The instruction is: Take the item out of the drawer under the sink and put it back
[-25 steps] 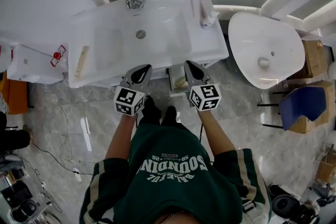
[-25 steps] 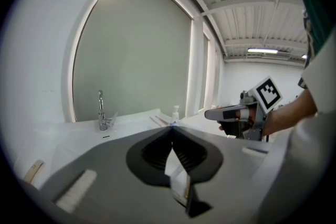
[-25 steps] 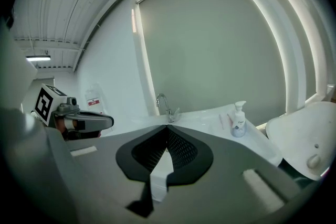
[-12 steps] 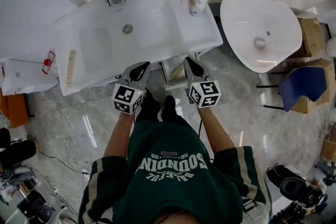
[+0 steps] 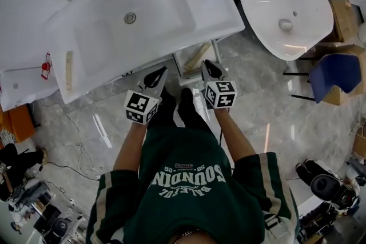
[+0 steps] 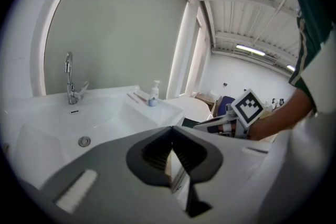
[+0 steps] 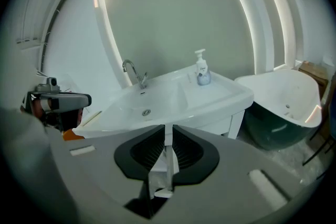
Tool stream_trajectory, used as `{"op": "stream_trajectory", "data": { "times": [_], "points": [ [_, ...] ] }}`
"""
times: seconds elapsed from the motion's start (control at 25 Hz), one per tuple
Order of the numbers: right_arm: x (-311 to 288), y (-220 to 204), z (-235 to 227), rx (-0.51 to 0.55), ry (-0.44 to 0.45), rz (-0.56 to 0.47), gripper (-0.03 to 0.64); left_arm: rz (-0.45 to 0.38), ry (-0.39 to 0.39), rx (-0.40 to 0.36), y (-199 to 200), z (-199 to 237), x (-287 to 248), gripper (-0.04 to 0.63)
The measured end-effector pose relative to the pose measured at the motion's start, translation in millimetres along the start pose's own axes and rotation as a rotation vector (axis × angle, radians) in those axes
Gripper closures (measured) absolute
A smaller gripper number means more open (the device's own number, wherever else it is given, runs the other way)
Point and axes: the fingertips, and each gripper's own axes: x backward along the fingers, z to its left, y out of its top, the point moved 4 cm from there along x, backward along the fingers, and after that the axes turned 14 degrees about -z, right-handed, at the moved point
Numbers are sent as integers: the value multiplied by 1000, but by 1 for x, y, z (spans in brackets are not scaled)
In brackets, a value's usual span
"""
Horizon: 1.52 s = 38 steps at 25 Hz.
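Tan item lies in the open drawer under the sink, untouched, at 1 o'clock of the left gripper and 11 o'clock of the right gripper. Left fingers pressed together, empty. Right fingers have just been opening to a slit, nothing between. Since a second ago both grippers have dropped clear of the sink's front edge.

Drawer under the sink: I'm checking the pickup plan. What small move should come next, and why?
Probably bring the right gripper to the open drawer and widen its jaws. A tan item lies there, just ahead; the jaws have just been opening but stand only a slit apart, empty.
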Motion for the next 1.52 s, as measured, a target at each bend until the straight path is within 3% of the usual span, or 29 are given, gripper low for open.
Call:
{"op": "stream_trajectory", "data": {
  "times": [0.44, 0.8, 1.24, 1.52],
  "points": [
    [-40, -68, -25, -139, -119, 91, 528, 68, -31, 37, -33, 1, 4, 545],
    [-85, -120, -66, -303, -270, 115, 469, 139, -93, 49, -62, 2, -6, 545],
    [-125, -198, -106, -537, -444, 194, 468, 225, -124, 58, -96, 13, -20, 545],
    [-146, -227, -129, -597, -497, 204, 468, 255, -129, 87, -111, 20, -23, 545]
  ]
}}
